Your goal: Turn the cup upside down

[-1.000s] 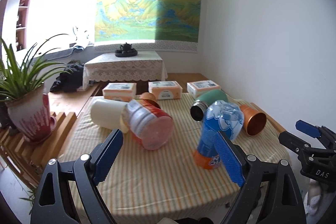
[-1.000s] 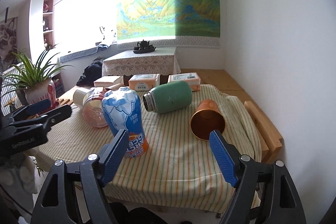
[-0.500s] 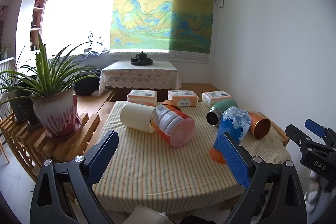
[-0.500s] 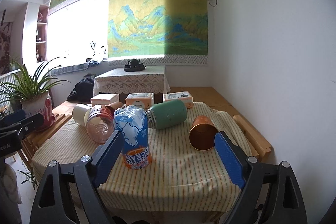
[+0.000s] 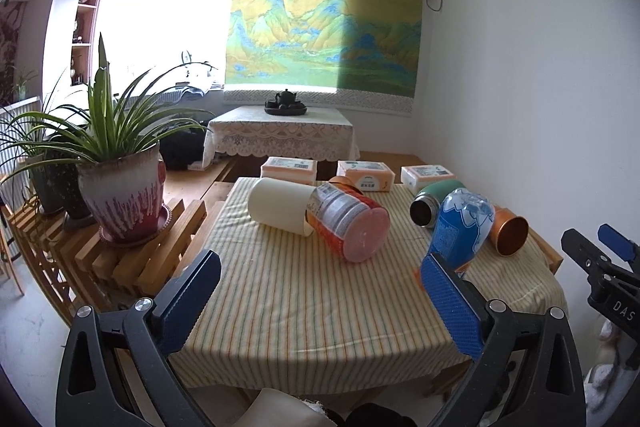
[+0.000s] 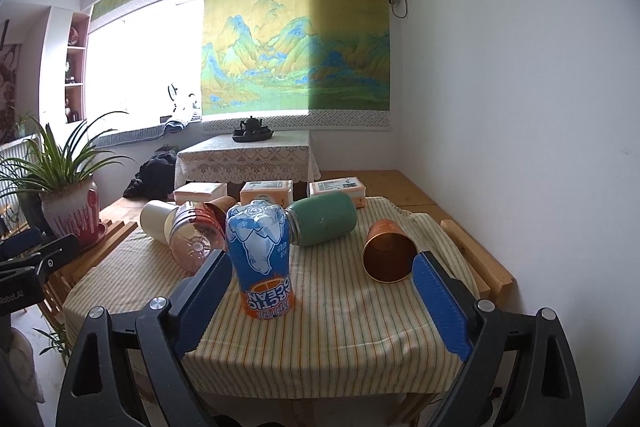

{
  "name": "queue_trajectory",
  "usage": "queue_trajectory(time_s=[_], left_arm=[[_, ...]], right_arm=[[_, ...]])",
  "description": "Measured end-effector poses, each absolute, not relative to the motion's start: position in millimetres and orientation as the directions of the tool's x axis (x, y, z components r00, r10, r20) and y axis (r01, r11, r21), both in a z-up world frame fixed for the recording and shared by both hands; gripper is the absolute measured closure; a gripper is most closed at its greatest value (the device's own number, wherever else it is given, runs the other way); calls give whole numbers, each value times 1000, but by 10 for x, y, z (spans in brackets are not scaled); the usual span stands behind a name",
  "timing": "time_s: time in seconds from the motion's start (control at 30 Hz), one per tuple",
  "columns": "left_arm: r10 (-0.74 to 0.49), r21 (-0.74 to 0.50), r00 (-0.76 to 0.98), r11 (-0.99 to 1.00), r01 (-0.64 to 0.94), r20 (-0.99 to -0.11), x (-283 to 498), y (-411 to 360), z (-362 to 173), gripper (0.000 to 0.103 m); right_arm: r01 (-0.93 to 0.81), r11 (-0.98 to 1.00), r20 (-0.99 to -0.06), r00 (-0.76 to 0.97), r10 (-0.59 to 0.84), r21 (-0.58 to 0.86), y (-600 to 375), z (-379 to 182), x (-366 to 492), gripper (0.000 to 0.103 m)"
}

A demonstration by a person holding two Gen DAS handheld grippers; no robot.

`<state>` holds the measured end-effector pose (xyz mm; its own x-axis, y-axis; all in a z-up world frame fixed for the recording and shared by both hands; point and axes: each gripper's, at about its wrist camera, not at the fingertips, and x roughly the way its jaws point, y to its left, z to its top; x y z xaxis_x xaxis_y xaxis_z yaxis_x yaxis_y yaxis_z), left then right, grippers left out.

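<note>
On the striped tablecloth (image 5: 300, 311) a blue-and-orange printed cup (image 5: 460, 231) (image 6: 262, 259) stands upside down, mouth on the cloth. A copper cup (image 5: 509, 231) (image 6: 388, 255) lies on its side to its right, mouth toward me. A cream cup (image 5: 280, 205), a clear red-labelled cup (image 5: 352, 223) and a green flask (image 6: 324, 219) also lie on their sides. My left gripper (image 5: 320, 263) is open and holds nothing, hanging before the table's near edge. My right gripper (image 6: 322, 261) is open too, back from the printed cup and the copper cup.
Three tissue packs (image 5: 288, 169) line the table's far edge. A potted plant (image 5: 120, 195) sits on a slatted wooden stand (image 5: 132, 263) at the left. A white wall and a wooden bench edge (image 6: 476, 255) bound the right. A lace-covered table (image 5: 280, 135) stands behind.
Both grippers have drawn back from the table, so it looks smaller and farther off. The cups and flask lie where they were. Both grippers stay open.
</note>
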<state>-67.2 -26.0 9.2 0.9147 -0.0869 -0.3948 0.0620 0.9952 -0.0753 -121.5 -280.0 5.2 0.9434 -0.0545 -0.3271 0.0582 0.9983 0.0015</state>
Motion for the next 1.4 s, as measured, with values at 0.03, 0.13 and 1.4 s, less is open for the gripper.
queue_trajectory(time_s=[0.03,0.13,1.4], left_arm=[[-86,-74,913,995,62,-398,-655,-276,86,1],[-84,-71,910,996,60,-406,-625,-299,67,1],[-74,-64,907,997,52,-414,-490,-382,18,1]], right_arm=[[59,998,-328,943,-54,3,-2800,42,-1209,13],[62,998,-334,941,-54,14,-2820,14,-1198,13],[62,997,-349,936,-46,35,-2874,-59,-1125,13]])
